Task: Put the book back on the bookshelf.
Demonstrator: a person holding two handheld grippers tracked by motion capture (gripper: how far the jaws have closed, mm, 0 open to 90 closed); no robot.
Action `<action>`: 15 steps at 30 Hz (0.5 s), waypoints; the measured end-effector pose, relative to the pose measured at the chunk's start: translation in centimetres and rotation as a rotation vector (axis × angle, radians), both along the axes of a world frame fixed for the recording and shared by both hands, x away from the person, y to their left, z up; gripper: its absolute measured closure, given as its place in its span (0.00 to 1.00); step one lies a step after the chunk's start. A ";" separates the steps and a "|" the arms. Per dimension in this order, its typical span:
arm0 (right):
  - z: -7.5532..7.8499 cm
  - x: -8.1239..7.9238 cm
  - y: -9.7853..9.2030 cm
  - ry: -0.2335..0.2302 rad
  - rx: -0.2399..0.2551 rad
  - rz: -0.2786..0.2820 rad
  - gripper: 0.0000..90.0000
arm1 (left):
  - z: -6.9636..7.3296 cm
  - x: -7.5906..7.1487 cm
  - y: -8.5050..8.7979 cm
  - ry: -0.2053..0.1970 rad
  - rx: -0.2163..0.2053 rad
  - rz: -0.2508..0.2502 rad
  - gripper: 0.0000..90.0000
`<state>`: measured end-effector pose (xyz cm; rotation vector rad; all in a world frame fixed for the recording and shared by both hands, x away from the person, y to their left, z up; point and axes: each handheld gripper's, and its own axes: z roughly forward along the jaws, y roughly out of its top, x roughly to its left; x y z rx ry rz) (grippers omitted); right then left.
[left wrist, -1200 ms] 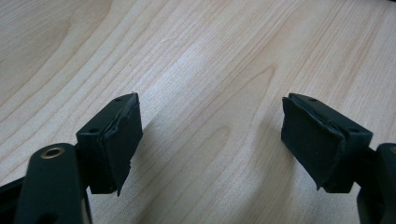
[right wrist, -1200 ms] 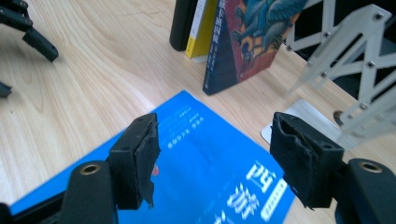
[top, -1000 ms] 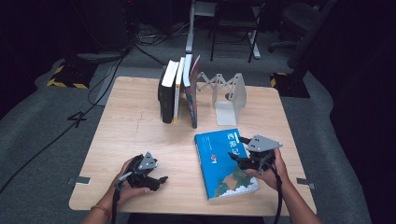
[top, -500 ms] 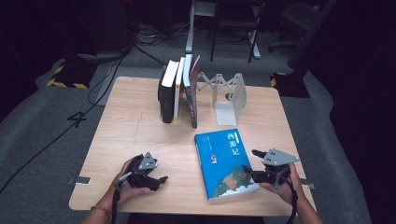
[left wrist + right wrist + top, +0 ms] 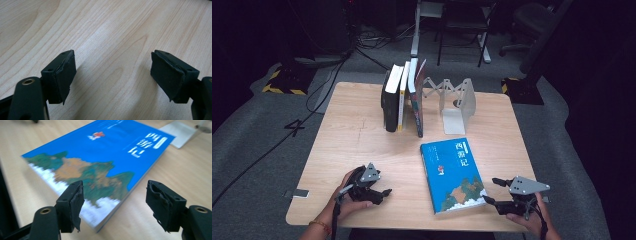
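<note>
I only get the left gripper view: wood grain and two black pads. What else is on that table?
Observer: A blue book lies flat, cover up, on the table, over towards the right hand.
Operator: Is anyone holding it?
Observer: No. The right hand-held gripper points at the book's near corner. Its jaws have just been opening, and in the right gripper view the corner sits low between them with neither pad pressing on it.
Operator: Any other books?
Observer: Yes, a row of upright books stands at the back, beside a white folding bookend.
</note>
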<state>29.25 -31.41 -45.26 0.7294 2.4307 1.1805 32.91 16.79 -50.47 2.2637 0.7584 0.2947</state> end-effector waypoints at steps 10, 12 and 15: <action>-3.0 -1.3 0.4 0.087 -0.051 0.047 0.32 | 0.0 0.0 0.0 0.000 0.000 0.000 0.23; -3.4 -1.1 0.5 0.099 -0.061 0.052 0.32 | 0.0 0.0 0.0 0.000 0.000 0.001 0.23; -3.8 -0.9 0.8 0.104 -0.072 0.054 0.33 | 0.1 -0.2 -0.3 0.005 0.004 -0.008 0.23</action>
